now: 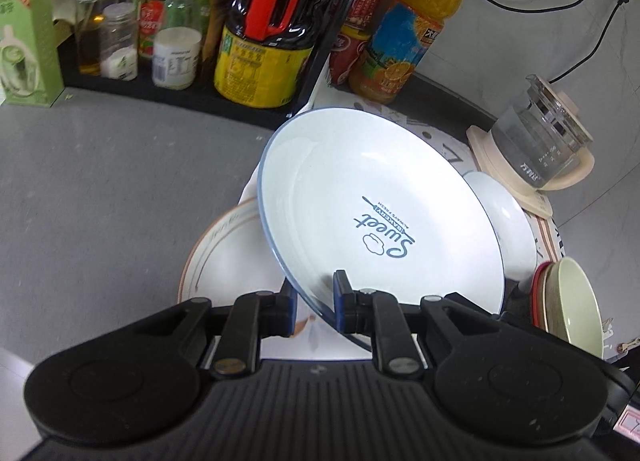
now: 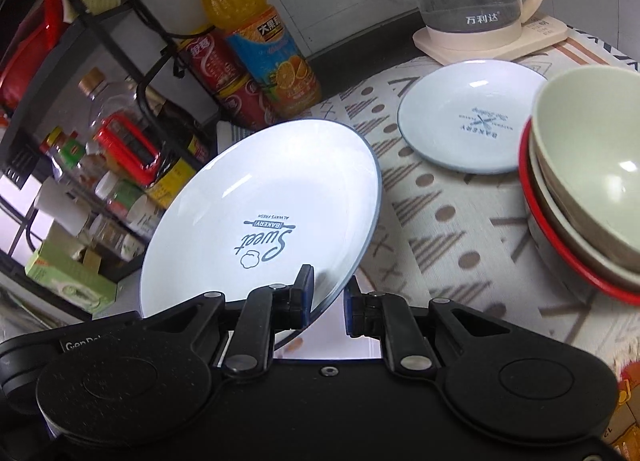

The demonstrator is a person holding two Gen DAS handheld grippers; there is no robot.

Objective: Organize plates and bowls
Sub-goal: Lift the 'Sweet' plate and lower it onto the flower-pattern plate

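Each tool is pinching the near rim of a large white plate: the left tool [image 1: 316, 303] is closing its pads on the plate [image 1: 380, 213] in its view, and the right tool [image 2: 328, 301] is gripping what looks like a matching plate [image 2: 264, 221] in its own, jaws nearly shut on the thin edge in both cases. Whether these are two plates or one shared plate is hard to tell, since neither view shows the other tool. Gripping at the rim is keeping the plate tilted and lifted clear of the worktop, probably so it can be carried onto a stack. The plate is glossy white with a thin blue rim and a blue "Sweet Bakery" print at its centre. In the left view it is hovering over a brown-rimmed plate [image 1: 224, 257] lying below. Farther right, a smaller plate [image 2: 468, 121] is lying flat on the patterned cloth [image 2: 440, 229], and the stacked bowls [image 2: 592, 181] are sitting at the right edge.
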